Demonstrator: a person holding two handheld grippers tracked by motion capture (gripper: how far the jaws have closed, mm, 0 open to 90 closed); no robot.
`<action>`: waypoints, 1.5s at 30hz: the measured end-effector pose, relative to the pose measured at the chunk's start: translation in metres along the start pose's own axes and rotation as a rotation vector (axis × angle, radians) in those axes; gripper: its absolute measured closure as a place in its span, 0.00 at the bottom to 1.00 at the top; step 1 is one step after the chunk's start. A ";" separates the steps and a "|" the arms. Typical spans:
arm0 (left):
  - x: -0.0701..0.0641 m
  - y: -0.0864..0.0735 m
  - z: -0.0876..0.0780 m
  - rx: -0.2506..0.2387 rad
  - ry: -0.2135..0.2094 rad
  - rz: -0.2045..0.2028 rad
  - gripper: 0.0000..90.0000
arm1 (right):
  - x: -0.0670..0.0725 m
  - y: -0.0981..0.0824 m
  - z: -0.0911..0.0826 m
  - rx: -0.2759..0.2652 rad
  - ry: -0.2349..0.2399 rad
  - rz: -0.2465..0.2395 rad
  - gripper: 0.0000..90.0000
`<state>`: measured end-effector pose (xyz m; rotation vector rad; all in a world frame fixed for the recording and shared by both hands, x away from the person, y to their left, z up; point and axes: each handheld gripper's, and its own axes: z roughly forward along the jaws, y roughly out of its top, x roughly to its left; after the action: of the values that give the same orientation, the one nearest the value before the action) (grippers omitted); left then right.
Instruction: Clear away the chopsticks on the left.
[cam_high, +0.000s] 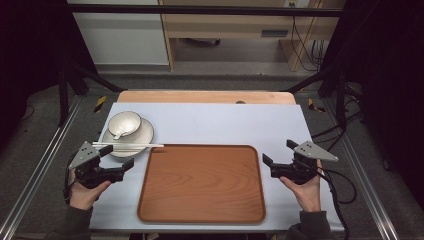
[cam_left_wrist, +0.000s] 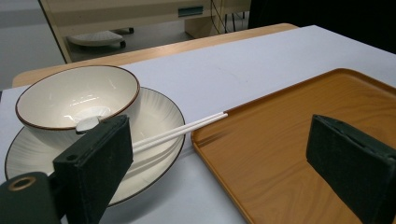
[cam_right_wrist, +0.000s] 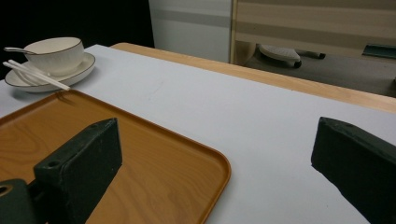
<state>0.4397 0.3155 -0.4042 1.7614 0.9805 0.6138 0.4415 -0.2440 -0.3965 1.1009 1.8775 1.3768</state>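
Note:
A brown wooden tray lies in the middle of the white table mat. At the back left a white bowl with a spoon in it stands on a white plate. White chopsticks rest across the plate's front rim. My left gripper is open just in front of the plate, left of the tray. My right gripper is open at the tray's right edge, holding nothing. The left gripper view has the bowl, plate, chopsticks and tray close ahead.
The mat covers a wooden table whose far edge shows beyond it. Black frame posts stand at both sides, and cables trail off at the right. In the right gripper view the tray's corner lies under the jaws.

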 end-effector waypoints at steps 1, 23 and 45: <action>0.001 0.000 0.001 0.004 -0.003 0.002 0.08 | 0.000 0.000 0.000 -0.002 0.002 0.000 0.02; 0.068 -0.001 0.016 0.233 0.014 0.131 0.17 | 0.015 0.003 0.010 0.029 0.021 -0.029 0.03; 0.085 -0.015 0.055 0.312 0.087 0.203 0.47 | 0.016 0.002 0.012 0.042 0.022 -0.031 0.04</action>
<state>0.5233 0.3618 -0.4415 2.1450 1.0055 0.6987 0.4442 -0.2242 -0.3976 1.0768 1.9397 1.3429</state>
